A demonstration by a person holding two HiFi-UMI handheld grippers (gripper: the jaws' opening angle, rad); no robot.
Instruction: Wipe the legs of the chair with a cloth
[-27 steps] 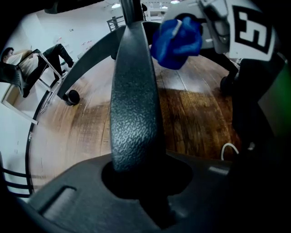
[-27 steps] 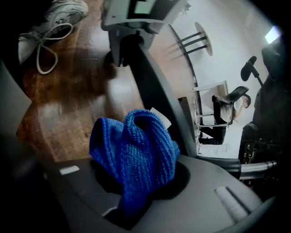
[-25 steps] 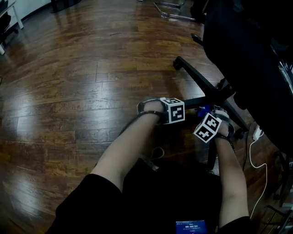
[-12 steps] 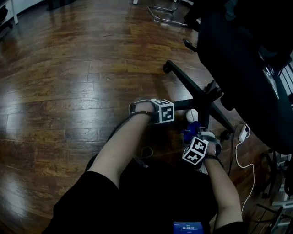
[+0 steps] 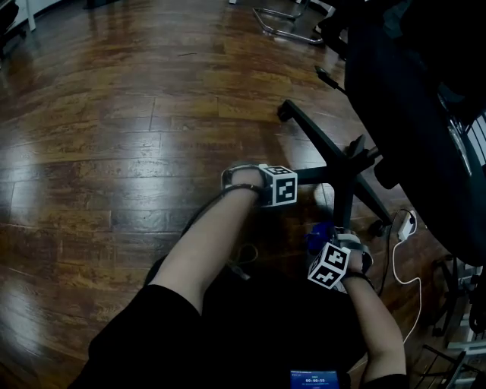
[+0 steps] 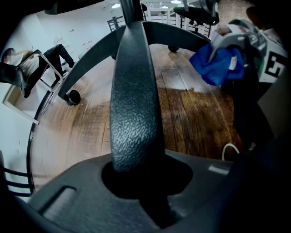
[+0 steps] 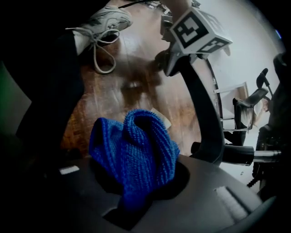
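Note:
A black office chair (image 5: 410, 99) stands on its star base at the right of the head view. My left gripper (image 5: 295, 181) is shut on one black chair leg (image 6: 134, 91), which runs from the jaws up to the hub (image 5: 347, 163). In its own view the left gripper (image 6: 145, 182) has the textured leg filling the gap. My right gripper (image 5: 326, 243) is shut on a bunched blue cloth (image 7: 136, 150), low down just left of the near leg (image 5: 343, 205). The blue cloth (image 6: 217, 63) also shows at the top right of the left gripper view.
Brown wooden floor (image 5: 114, 152) stretches left and ahead. A white cable and plug strip (image 5: 402, 224) lie right of the base. A castor (image 5: 285, 112) ends the far leg. A metal frame (image 5: 285, 23) stands at the back. My white shoe (image 7: 107, 20) rests nearby.
My right gripper has carried the blue cloth from beside the hub down along the near leg toward me. The left gripper has kept its hold on its leg.

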